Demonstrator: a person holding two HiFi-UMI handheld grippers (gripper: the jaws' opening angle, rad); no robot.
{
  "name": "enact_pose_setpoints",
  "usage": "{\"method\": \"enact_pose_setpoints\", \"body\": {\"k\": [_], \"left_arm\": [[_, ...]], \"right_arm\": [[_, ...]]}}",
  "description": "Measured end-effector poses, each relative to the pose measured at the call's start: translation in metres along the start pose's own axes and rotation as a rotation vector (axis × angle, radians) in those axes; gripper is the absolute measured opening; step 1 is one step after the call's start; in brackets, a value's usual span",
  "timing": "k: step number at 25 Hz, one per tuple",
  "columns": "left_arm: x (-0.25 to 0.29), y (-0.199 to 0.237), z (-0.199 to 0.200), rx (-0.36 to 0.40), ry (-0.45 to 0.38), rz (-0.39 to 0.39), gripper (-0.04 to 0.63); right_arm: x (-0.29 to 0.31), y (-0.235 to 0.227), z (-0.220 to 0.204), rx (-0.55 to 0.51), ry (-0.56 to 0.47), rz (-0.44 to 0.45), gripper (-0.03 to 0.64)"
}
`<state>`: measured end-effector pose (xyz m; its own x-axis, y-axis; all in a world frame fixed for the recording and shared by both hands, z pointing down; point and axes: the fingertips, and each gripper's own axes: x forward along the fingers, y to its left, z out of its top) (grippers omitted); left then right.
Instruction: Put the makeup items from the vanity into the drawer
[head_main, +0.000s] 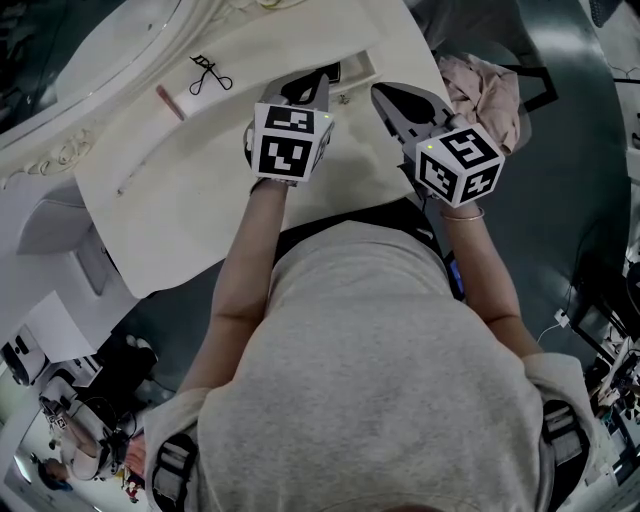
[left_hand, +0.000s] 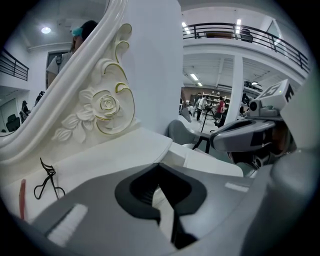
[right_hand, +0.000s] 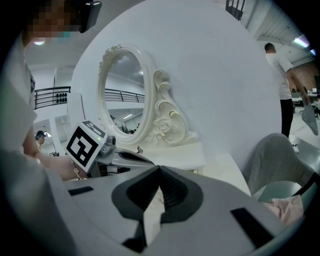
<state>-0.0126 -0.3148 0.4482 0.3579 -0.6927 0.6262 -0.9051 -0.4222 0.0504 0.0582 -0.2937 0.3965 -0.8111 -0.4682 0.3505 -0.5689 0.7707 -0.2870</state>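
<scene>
The room has a white wall (right_hand: 215, 75), a dark shiny floor (head_main: 570, 130), a grey chair (right_hand: 275, 160), a balcony (left_hand: 240, 31) with black rails and bright ceiling lights (left_hand: 46, 30).

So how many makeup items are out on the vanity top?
2 clearly: a black eyelash curler near the mirror frame, and a pink stick lying beside it. Others may be hidden.

The eyelash curler (head_main: 209, 76) and the thin stick (head_main: 169, 102) lie side by side on the bench (head_main: 190, 210), at its left. The left gripper (head_main: 322, 80) and the right gripper (head_main: 380, 93) are over its right part. A cloth (head_main: 490, 90) lies past the right edge.
</scene>
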Motion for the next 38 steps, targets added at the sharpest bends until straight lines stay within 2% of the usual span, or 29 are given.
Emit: {"method": "enact_pose_setpoints", "body": {"k": [3,9,13,18,22,25,28,33,38], "left_arm": [[-0.008,0.001,0.006,0.001,-0.051,-0.014,0.01],[-0.03,-0.002,0.02,0.062,-0.161,-0.044,0.009],[-0.044,0.002,0.029,0.047,-0.217,-0.044,0.009],[-0.071,0.002,0.041,0.019,-0.299,-0.101,0.009],[-0.096,0.003,0.048,-0.003,-0.367,-0.112,0.009],[-0.108,0.005,0.045,-0.05,-0.41,-0.101,0.009],[-0.115,0.003,0.043,-0.081,-0.431,-0.115,0.009],[-0.118,-0.006,0.033,-0.047,-0.43,-0.153,0.009],[-0.119,-0.007,0.022,-0.06,-0.42,-0.164,0.009]], "right_arm": [[0.0,0.004,0.005,-0.019,-0.007,0.0,0.009],[0.0,0.01,0.016,-0.077,-0.019,0.0,0.008],[0.001,0.015,0.028,-0.158,-0.014,0.003,0.008],[0.001,0.03,0.046,-0.213,-0.038,0.012,0.008],[0.003,0.047,0.053,-0.228,-0.051,0.03,0.008],[0.001,0.057,0.05,-0.219,-0.061,0.028,0.008],[0.0,0.063,0.044,-0.245,-0.034,0.058,0.008],[-0.001,0.077,0.039,-0.326,0.025,0.151,0.008],[-0.002,0.086,0.035,-0.373,0.048,0.176,0.008]]}}
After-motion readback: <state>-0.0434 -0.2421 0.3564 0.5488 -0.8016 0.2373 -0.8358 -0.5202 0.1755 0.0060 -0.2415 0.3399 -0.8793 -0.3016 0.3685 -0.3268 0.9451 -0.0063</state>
